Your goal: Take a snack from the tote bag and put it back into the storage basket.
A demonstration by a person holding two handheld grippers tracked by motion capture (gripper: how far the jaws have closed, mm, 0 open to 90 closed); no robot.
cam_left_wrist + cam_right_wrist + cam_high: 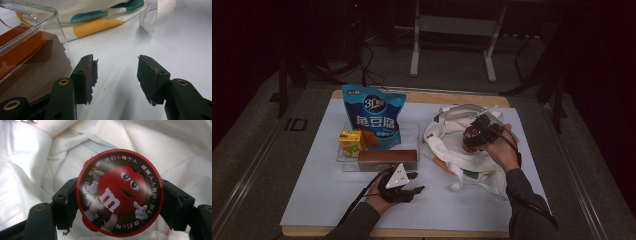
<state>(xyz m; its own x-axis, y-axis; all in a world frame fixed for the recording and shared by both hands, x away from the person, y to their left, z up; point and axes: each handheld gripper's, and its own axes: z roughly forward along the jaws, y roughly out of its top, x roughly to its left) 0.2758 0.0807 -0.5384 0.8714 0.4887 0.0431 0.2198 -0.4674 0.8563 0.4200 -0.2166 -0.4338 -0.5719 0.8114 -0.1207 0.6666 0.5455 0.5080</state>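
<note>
My right gripper is shut on a round red candy tub with a cartoon lid; both jaws press its sides. In the high view the right gripper holds the tub over the open white tote bag at the right of the mat. My left gripper rests low on the mat near the front, jaws open and nothing between them. In the left gripper view the gripper sits beside the corner of the clear tray, apart from it.
The clear tray holds a blue snack bag, a yellow drink carton and a brown bar. The tote's strap lies ahead of the left gripper. A white mat covers the wooden table.
</note>
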